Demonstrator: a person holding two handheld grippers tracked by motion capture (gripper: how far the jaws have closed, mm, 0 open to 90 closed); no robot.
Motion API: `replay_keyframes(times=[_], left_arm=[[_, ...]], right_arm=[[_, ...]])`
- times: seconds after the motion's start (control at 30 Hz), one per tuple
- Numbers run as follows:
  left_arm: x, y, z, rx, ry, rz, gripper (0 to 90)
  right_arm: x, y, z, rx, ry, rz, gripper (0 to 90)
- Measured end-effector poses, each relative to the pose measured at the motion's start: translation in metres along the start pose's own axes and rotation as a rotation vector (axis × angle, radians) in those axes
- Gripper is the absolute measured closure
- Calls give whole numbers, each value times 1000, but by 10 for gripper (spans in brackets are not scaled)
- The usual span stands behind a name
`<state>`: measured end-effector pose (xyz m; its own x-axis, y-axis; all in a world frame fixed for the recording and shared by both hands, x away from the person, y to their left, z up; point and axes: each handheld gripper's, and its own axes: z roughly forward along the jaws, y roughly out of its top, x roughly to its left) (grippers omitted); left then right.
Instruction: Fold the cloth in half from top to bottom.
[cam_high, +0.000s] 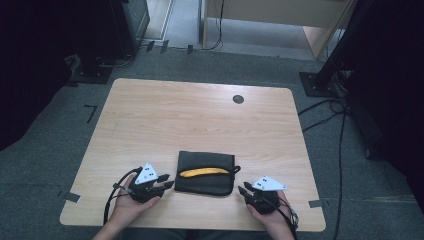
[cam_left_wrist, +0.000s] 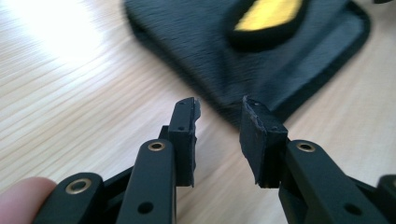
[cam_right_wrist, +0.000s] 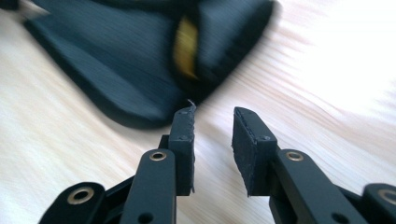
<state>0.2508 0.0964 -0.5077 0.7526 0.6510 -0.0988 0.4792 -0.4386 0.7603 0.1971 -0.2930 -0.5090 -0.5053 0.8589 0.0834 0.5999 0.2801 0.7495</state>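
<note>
Both our left gripper (cam_left_wrist: 218, 105) and right gripper (cam_right_wrist: 214, 114) stand slightly spread, gripping nothing, with the black fabric pouch (cam_high: 205, 172) holding a yellow banana (cam_high: 204, 172) just beyond their tips.

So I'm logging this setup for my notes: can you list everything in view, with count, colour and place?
table: one, light wood, centre of the high view.
pouch: one, black fabric, flat on the table's near middle.
yellow thing: one, yellow, long and curved, in the pouch's opening.
round cap: one, dark, far right part of the table.
tape pieces: two, grey, on the table's near edges.
floor cables: several, black, right of the table.
left gripper: one, black, left of the pouch, jaws apart, nothing between.
right gripper: one, black, right of the pouch, jaws apart, nothing between.
</note>
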Motion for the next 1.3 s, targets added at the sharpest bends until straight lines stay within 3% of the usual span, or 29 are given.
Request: replay_keyframes(times=[0.03, 0.07, 0.13, 0.2, 0.27, 0.3, 0.33, 0.43, 0.47, 0.5, 0.53, 0.57, 0.7, 0.73, 0.77, 0.8, 0.83, 0.87, 0.9, 0.93, 0.97, 1.03, 1.07, 1.1, 1.17, 1.2, 1.3], left_arm=[[0, 0, 0, 0, 0, 0, 667], [5, 4, 1, -14, 24, -52, 669], [8, 11, 4, -40, 25, -96, 653], [7, 16, 7, -52, 23, -106, 615], [6, 24, 12, -68, 34, -124, 602], [5, 29, 16, -84, 6, -152, 592], [5, 29, 16, -84, 6, -152, 567], [0, 28, 16, -76, -52, -114, 491], [-3, 21, 14, -54, -74, -47, 471], [-3, 21, 14, -54, -74, -47, 458], [-4, 14, 10, -27, -79, 8, 451], [-2, 10, 6, -26, -82, 20, 446], [7, 5, -1, -40, -71, -12, 437], [11, 5, -3, -53, -46, -49, 446], [12, 6, -3, -61, -35, -69, 446], [11, 11, -2, -79, -17, -112, 447], [11, 11, -2, -79, -17, -112, 443], [1, 15, 4, -70, -23, -92, 431], [1, 15, 4, -70, -23, -92, 417], [-7, 16, 8, -51, -26, -61, 400], [-21, 15, 17, 6, -11, 18, 389], [-27, 11, 21, 39, 18, 61, 384], [-27, 11, 21, 39, 18, 61, 382], [-26, 10, 20, 41, 16, 50, 382], [-21, 7, 18, 45, 10, 27, 369], [-19, 5, 16, 47, 3, 37, 358], [-17, 5, 16, 51, 7, 30, 348]], right_arm=[[-5, 0, 0, -4, -18, 40, 743], [-10, 2, -1, -20, -26, 81, 762], [-13, 10, -1, -61, -30, 137, 771], [-13, 15, 1, -84, -25, 138, 772], [-7, 33, 9, -138, -14, 135, 755], [-5, 38, 13, -147, -11, 142, 752], [-5, 38, 13, -147, -11, 142, 752], [4, 44, 22, -139, 39, 109, 730], [7, 42, 21, -135, 54, 86, 725], [7, 42, 21, -135, 54, 86, 725], [9, 35, 18, -116, 93, 52, 715], [9, 31, 15, -105, 104, 45, 711], [1, 22, 4, -90, 105, 54, 708], [-6, 23, -2, -109, 85, 94, 703], [-6, 23, -2, -109, 85, 94, 703], [-10, 28, -4, -131, 50, 147, 676], [-10, 28, -4, -131, 50, 147, 676], [-5, 34, -1, -147, 41, 172, 615], [0, 35, 2, -147, 46, 169, 579], [6, 37, 6, -139, 45, 148, 545], [13, 37, 11, -125, 33, 125, 513], [25, 34, 21, -76, 9, 91, 433], [29, 30, 26, -42, -12, 75, 421], [29, 30, 26, -42, -12, 75, 421], [31, 19, 33, 15, -66, 47, 373], [26, 16, 32, 3, -40, 71, 363], [25, 18, 30, 16, -49, 61, 343]])
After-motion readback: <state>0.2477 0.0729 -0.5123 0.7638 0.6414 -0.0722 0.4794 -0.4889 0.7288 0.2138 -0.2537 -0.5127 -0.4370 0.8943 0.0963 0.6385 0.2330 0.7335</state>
